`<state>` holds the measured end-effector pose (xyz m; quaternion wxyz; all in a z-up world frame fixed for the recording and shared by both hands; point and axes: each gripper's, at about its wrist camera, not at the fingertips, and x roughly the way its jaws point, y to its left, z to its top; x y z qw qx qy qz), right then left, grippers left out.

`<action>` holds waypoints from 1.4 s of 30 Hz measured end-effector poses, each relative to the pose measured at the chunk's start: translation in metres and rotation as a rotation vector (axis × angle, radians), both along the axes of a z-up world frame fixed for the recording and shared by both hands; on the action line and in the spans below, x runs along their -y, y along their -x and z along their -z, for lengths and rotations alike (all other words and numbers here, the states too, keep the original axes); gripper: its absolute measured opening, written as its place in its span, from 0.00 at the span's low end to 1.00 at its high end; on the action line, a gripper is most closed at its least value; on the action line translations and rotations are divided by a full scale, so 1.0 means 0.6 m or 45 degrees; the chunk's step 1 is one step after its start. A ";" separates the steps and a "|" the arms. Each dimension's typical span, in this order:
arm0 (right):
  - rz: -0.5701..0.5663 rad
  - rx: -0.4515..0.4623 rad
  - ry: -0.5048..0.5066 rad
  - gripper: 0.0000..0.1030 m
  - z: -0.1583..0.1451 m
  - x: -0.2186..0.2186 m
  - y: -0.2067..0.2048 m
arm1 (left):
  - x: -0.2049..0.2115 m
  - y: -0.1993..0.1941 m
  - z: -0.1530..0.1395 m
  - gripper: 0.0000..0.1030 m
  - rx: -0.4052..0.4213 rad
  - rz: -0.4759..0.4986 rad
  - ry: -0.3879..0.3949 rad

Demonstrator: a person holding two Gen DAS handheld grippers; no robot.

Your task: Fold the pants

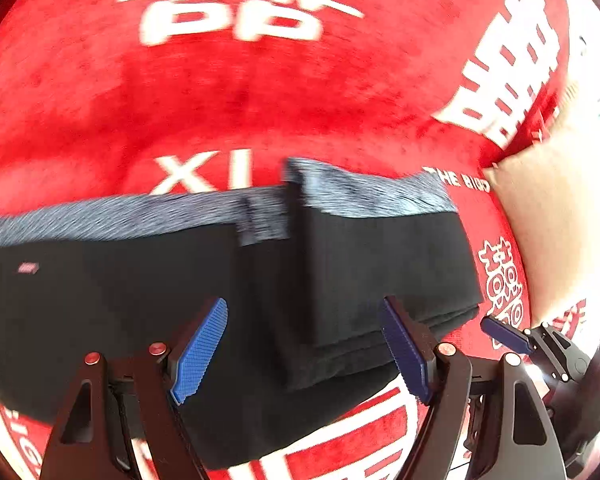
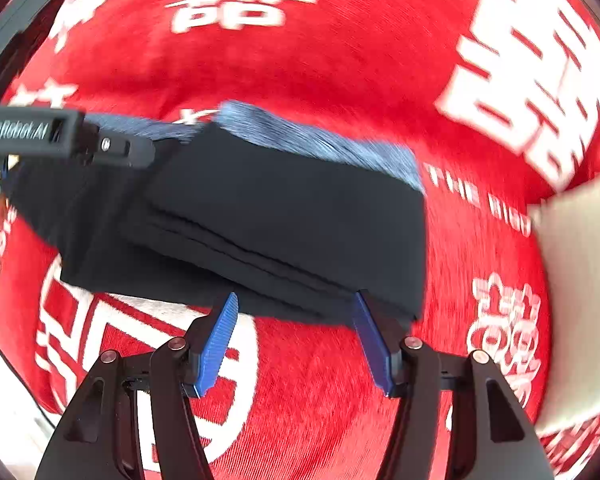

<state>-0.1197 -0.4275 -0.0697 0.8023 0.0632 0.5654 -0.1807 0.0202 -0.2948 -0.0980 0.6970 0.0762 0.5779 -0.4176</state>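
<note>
Black pants (image 1: pixel 140 300) with a grey-blue waistband (image 1: pixel 360 196) lie folded on a red cloth (image 1: pixel 240 92); a folded layer sits on top at the right. My left gripper (image 1: pixel 304 336) is open and empty, just above the pants' near edge. My right gripper (image 2: pixel 296 320) is open and empty at the near edge of the folded pants (image 2: pixel 280 208). The right gripper also shows at the right edge of the left wrist view (image 1: pixel 540 344). The left gripper's body shows at the left of the right wrist view (image 2: pixel 60 136).
The red cloth (image 2: pixel 340 60) has large white characters and covers the surface. A beige panel (image 1: pixel 548 216) stands to the right, also in the right wrist view (image 2: pixel 580 300).
</note>
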 end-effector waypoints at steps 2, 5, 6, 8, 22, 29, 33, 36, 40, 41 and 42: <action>0.051 -0.010 -0.041 0.62 0.005 0.016 0.010 | 0.020 0.007 0.002 0.77 -0.004 0.029 -0.010; 0.083 -0.012 -0.083 0.62 0.012 0.023 0.032 | 0.037 0.009 0.007 0.77 -0.013 0.052 -0.005; 0.089 -0.008 -0.096 0.62 0.013 0.025 0.037 | 0.041 0.002 0.016 0.77 -0.014 0.057 -0.006; 0.100 0.000 -0.121 0.61 0.015 0.032 0.037 | 0.046 0.003 0.016 0.77 -0.028 0.072 -0.006; 0.235 0.021 -0.278 0.26 0.023 0.061 0.066 | 0.047 0.004 0.018 0.10 -0.089 0.062 -0.008; 0.241 0.019 -0.283 0.26 0.012 0.062 0.072 | -0.014 0.024 0.059 0.05 -0.113 0.039 -0.112; 0.229 -0.021 -0.316 0.26 0.030 0.056 0.065 | -0.027 0.040 0.067 0.06 -0.076 -0.026 -0.075; 0.247 -0.013 -0.330 0.26 0.030 0.061 0.065 | -0.034 0.040 0.049 0.06 -0.068 -0.084 -0.086; 0.308 0.041 -0.368 0.26 0.015 0.093 0.061 | -0.040 0.033 0.012 0.06 0.005 -0.091 -0.115; 0.323 0.058 -0.368 0.26 0.010 0.103 0.058 | -0.037 0.026 0.002 0.06 0.018 -0.100 -0.111; 0.341 0.078 -0.362 0.26 0.003 0.117 0.052 | -0.032 0.020 -0.007 0.06 0.036 -0.103 -0.109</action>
